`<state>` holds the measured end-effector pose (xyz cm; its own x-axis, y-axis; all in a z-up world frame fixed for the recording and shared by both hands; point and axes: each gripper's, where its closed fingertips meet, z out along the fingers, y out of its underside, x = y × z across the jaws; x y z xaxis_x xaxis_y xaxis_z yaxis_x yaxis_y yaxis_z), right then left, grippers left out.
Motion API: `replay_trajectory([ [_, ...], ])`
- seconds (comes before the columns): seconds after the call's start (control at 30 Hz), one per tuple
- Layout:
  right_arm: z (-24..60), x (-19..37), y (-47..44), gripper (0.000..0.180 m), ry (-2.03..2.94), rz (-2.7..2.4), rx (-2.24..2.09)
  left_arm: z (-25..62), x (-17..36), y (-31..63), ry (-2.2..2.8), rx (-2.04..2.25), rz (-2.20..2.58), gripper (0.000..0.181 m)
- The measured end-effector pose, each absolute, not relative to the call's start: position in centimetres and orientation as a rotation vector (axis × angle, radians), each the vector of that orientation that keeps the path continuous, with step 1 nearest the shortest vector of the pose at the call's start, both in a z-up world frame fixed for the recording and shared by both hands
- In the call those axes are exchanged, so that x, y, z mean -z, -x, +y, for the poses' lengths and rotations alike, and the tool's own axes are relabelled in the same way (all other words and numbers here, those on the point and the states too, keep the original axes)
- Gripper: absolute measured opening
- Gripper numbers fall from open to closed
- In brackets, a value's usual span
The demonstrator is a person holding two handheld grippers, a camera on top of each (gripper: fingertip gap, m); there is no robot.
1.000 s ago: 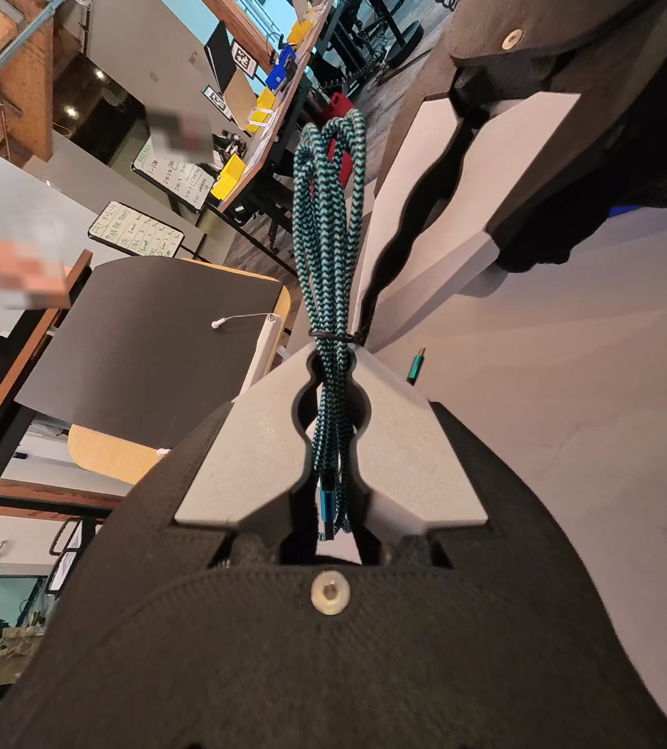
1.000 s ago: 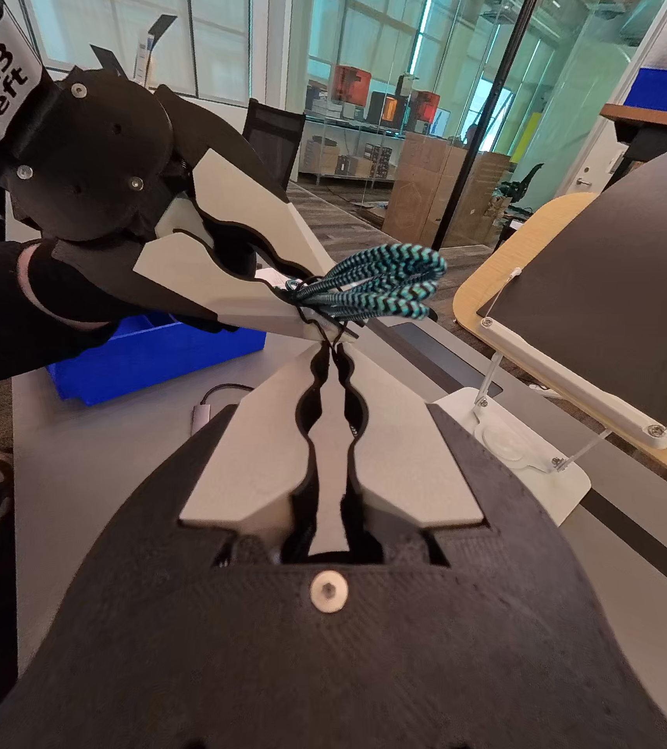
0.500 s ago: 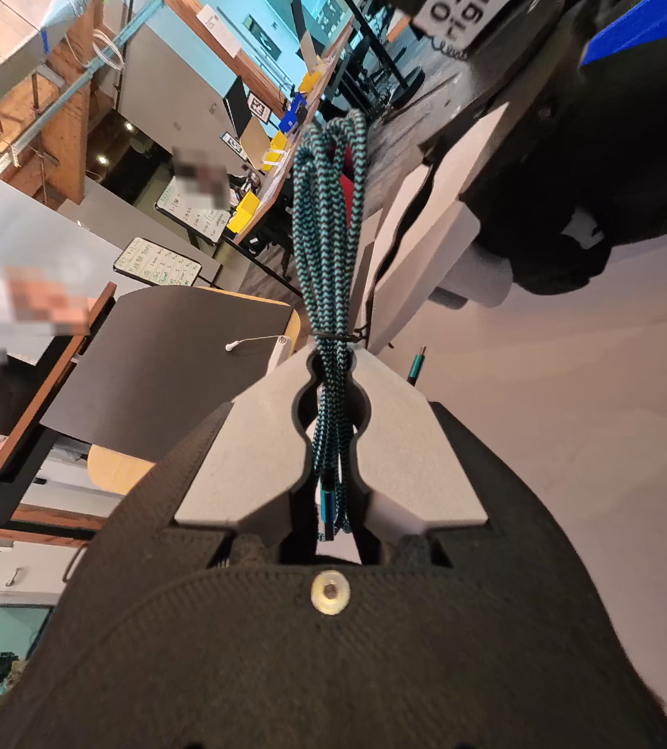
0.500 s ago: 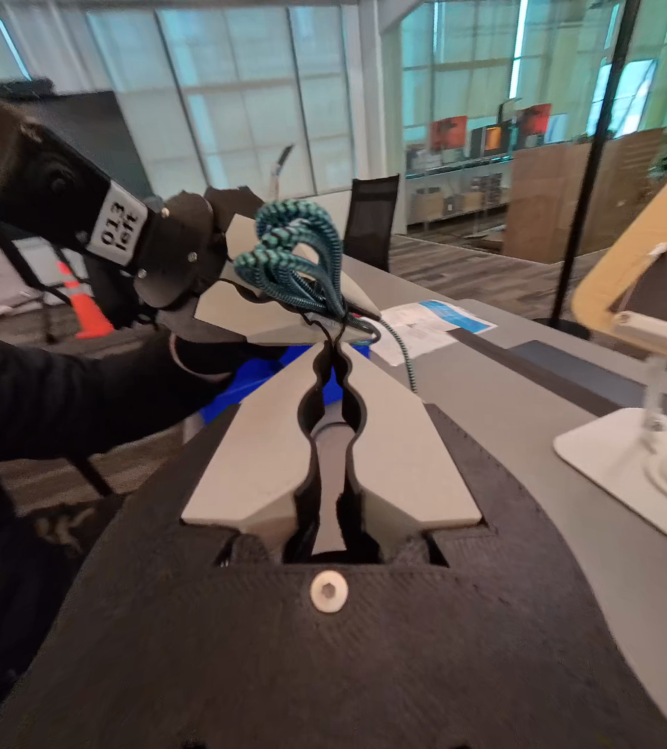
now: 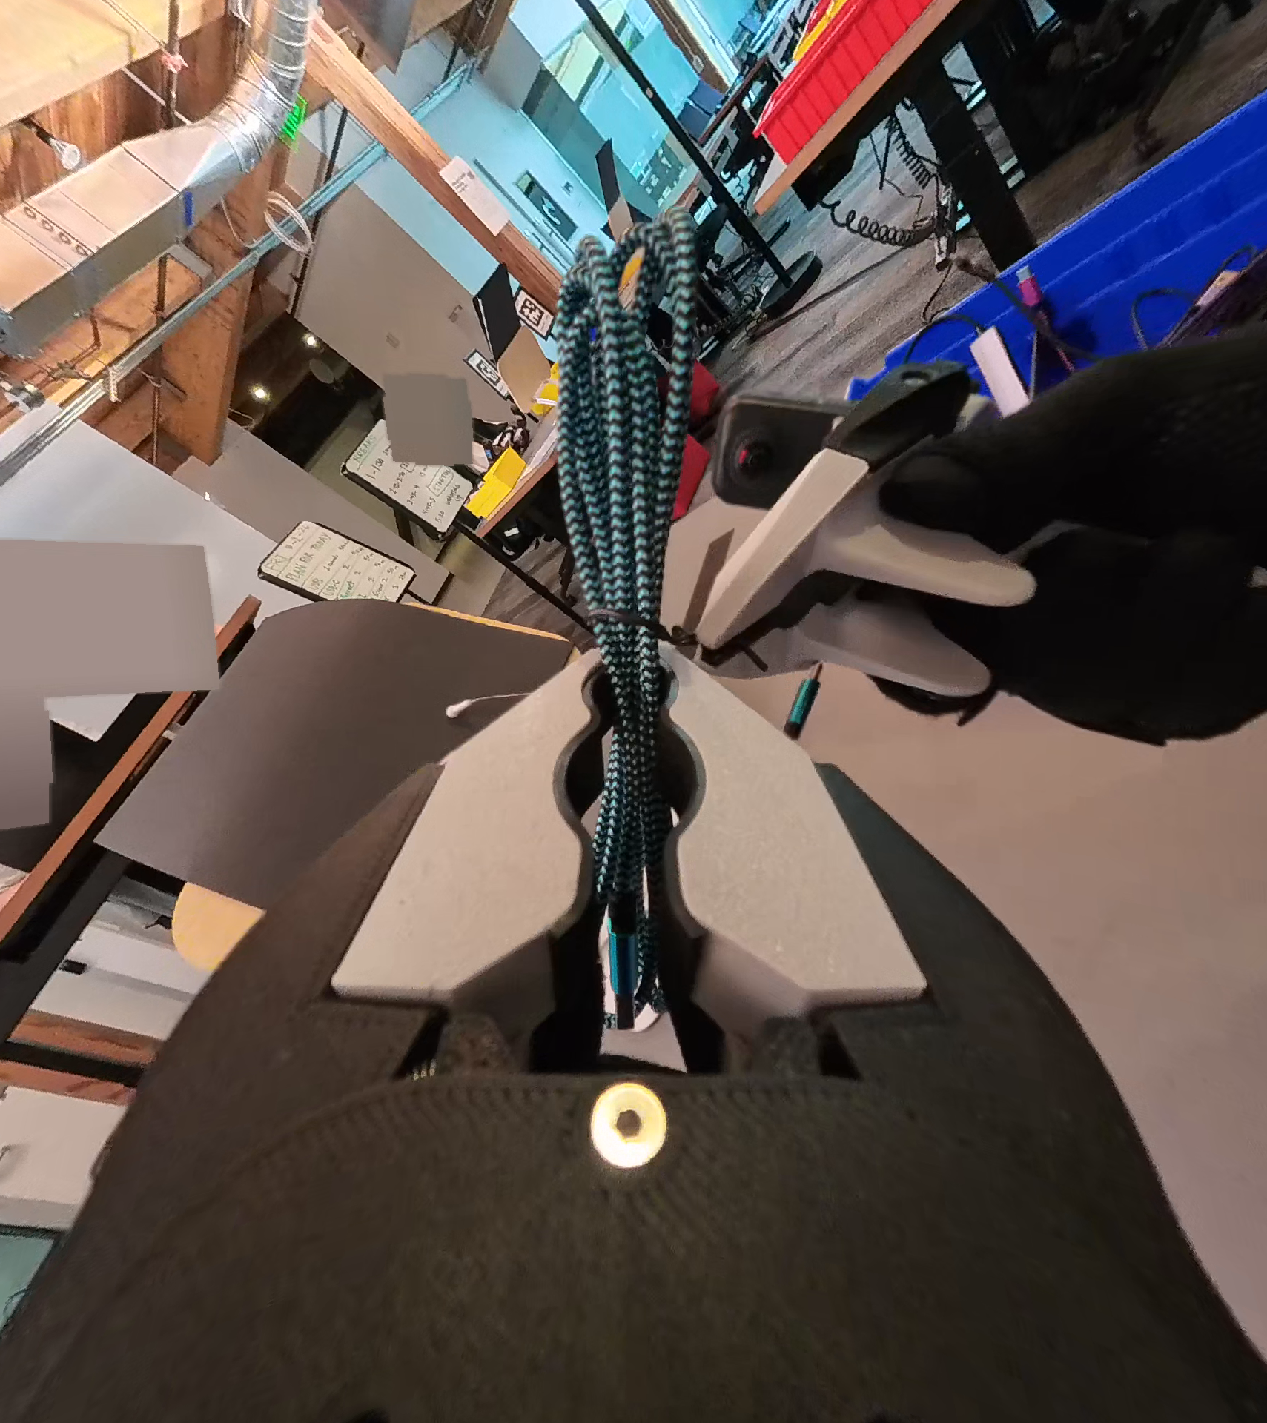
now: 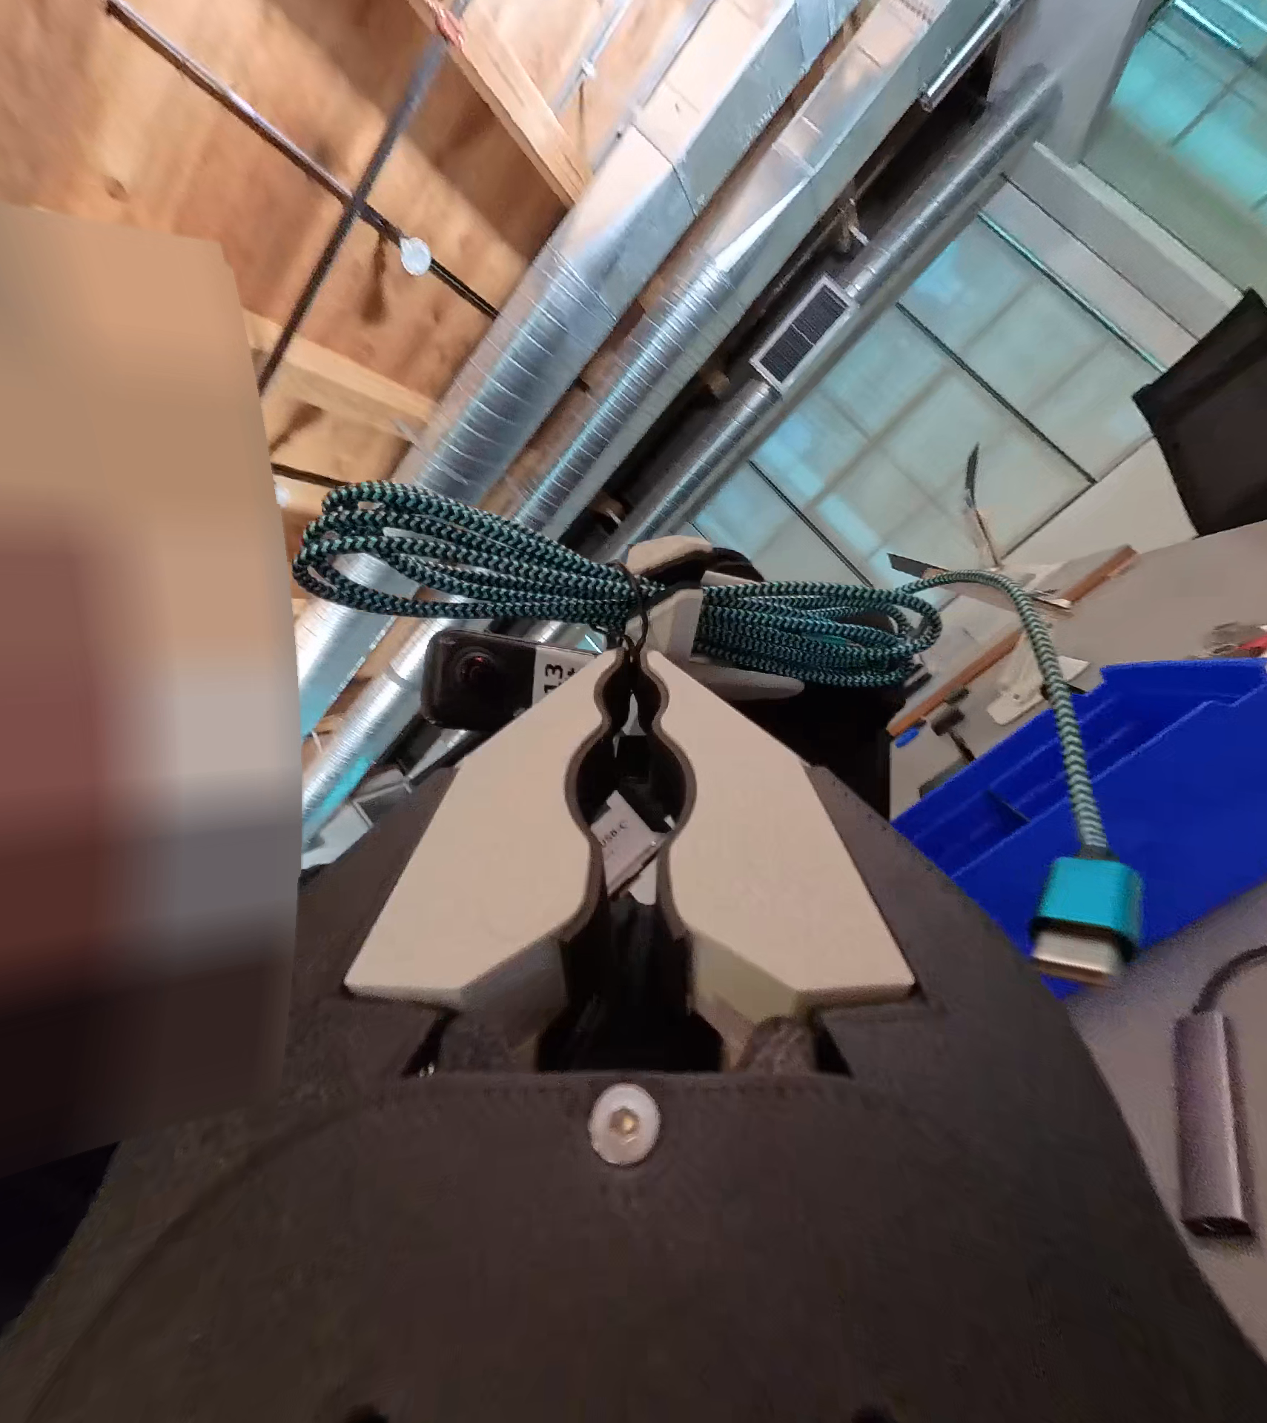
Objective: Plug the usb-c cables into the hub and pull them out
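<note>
Swung upward, right tongs (image 6: 634,654) pinch the black tie (image 6: 634,616); left tongs (image 5: 634,678) clamp the cable bundle (image 5: 626,477) (hub (image 6: 1211,1124) visible rightward only).

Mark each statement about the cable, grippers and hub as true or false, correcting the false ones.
1. The left gripper is clamped on the bundled braided cable. True.
2. The cable's teal connector is plugged into the grey hub. False: it hangs free, apart from the hub.
3. The right gripper pinches the black tie round the bundle. True.
4. The bin near the hub is red. False: it is blue.
</note>
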<state>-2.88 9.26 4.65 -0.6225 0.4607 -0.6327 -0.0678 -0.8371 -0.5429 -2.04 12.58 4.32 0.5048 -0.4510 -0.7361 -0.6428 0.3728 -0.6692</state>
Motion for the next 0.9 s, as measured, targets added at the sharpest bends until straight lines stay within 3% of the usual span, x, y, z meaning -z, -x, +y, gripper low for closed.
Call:
replay_trajectory([
  [0.2,9.3,-4.3,3.0,0.011,1.126,-0.725,-2.348,12.7,-4.0,2.6,1.286,-0.141,1.091,0.004],
  [0.23,9.5,-4.1,3.1,0.031,1.147,-0.735,-2.278,12.8,-4.0,2.7,1.29,-0.132,1.086,0.004],
  [0.27,9.6,-3.8,3.2,0.037,1.169,-0.759,-2.207,12.8,-4.0,2.7,1.293,-0.116,1.084,0.004],
  [0.4,8.8,-2.9,3.4,0.037,1.192,-0.887,-1.965,13.0,-3.8,2.7,1.312,-0.1,1.087,0.003],
  [0.53,10.7,-1.8,2.8,0.042,1.185,-0.994,-1.33,13.2,-3.4,2.7,1.356,-0.075,1.081,0.004],
  [0.73,12.3,-2.6,1.0,0.032,0.841,-1.203,-0.076,13.5,-2.7,2.6,1.45,0.003,1.086,0.004],
  [0.9,12.1,-2.4,2.0,0.029,0.593,-1.3,0.311,13.1,-2.5,2.2,1.52,0.129,1.107,0.003],
])
